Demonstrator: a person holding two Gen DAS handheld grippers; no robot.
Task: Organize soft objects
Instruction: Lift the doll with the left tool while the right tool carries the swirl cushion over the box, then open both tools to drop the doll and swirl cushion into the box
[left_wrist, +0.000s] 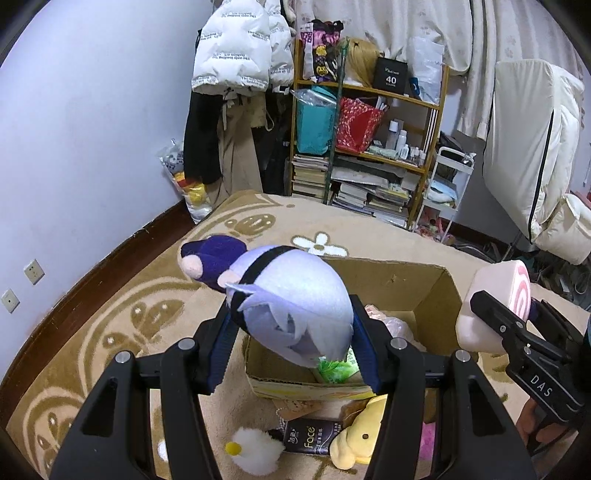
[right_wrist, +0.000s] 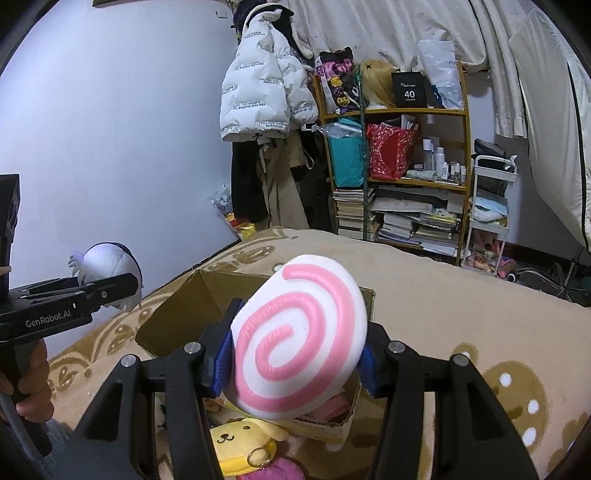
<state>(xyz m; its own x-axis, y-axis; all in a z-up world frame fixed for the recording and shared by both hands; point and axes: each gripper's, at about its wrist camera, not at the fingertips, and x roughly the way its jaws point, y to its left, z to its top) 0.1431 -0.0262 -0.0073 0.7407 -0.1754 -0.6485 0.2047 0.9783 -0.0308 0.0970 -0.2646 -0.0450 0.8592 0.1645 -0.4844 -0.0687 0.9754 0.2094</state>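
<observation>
My left gripper (left_wrist: 291, 343) is shut on a lavender and purple plush doll (left_wrist: 288, 295) and holds it above the near left corner of an open cardboard box (left_wrist: 432, 284). My right gripper (right_wrist: 295, 354) is shut on a white plush cushion with a pink spiral (right_wrist: 299, 343), held over the same box (right_wrist: 177, 306). The cushion also shows in the left wrist view (left_wrist: 495, 306), right of the box. The doll also shows in the right wrist view (right_wrist: 105, 264), at the left.
The box sits on a beige patterned blanket (left_wrist: 122, 325) and holds several soft items. A yellow plush dog (left_wrist: 354, 439), a white fluffy toy (left_wrist: 255, 450) and a dark packet (left_wrist: 308, 437) lie in front of it. A cluttered shelf (left_wrist: 369, 147) stands behind.
</observation>
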